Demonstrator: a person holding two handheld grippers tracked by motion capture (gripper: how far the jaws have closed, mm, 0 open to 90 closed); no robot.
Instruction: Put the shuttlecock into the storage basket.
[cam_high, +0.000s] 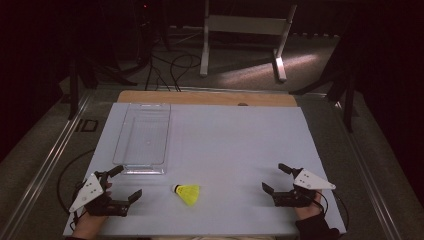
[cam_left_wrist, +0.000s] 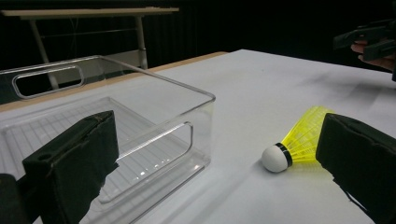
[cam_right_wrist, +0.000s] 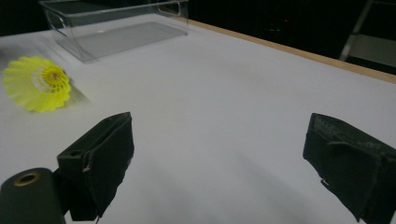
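Observation:
A yellow shuttlecock (cam_high: 188, 194) with a white cork lies on its side near the front edge of the table; the left gripper view has the shuttlecock (cam_left_wrist: 294, 142) ahead to the right, and the right gripper view has the shuttlecock (cam_right_wrist: 37, 84) at the far left with its skirt facing me. My left gripper (cam_high: 125, 182) stands open to the left of it, jaws wide with nothing between them. My right gripper (cam_high: 277, 178) stands open to the right of it, also empty. A clear plastic bin (cam_high: 143, 139) sits empty just beyond the left gripper.
The white tabletop (cam_high: 230, 145) spreads broad between the grippers and toward the back. A wooden strip (cam_high: 205, 98) borders its far edge. Cables and a white metal stand (cam_high: 240, 30) are on the floor behind the table.

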